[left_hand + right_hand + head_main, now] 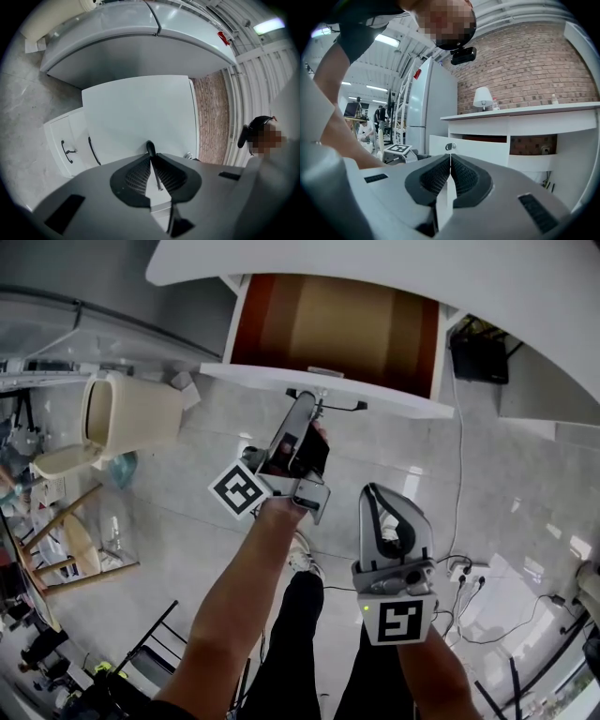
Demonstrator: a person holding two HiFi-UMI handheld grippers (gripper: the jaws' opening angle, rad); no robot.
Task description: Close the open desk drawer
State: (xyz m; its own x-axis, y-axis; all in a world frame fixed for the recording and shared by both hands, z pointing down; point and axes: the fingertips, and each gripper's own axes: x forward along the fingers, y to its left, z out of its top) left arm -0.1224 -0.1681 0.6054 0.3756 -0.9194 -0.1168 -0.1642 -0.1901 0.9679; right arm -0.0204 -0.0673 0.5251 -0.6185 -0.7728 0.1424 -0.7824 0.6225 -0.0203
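Observation:
The white desk (394, 268) has its drawer (403, 401) pulled out, showing a brown inside. A thin black handle (349, 408) runs along the white drawer front. My left gripper (317, 404) reaches up to that front, shut on the drawer handle (150, 147), whose black edge sticks out between the pads of the left gripper (150, 158). My right gripper (371, 491) hangs lower and to the right, away from the drawer, shut and holding nothing. In the right gripper view the right gripper (449, 161) points at the open drawer (478, 149) from the side.
A cream bin (127, 413) and a wooden stool (70, 545) stand on the floor at left. A black box (480, 352) sits under the desk, with cables and a power strip (464, 570) at right. More white fronts with black handles (70, 147) are beside the drawer. A fridge (429, 105) stands behind.

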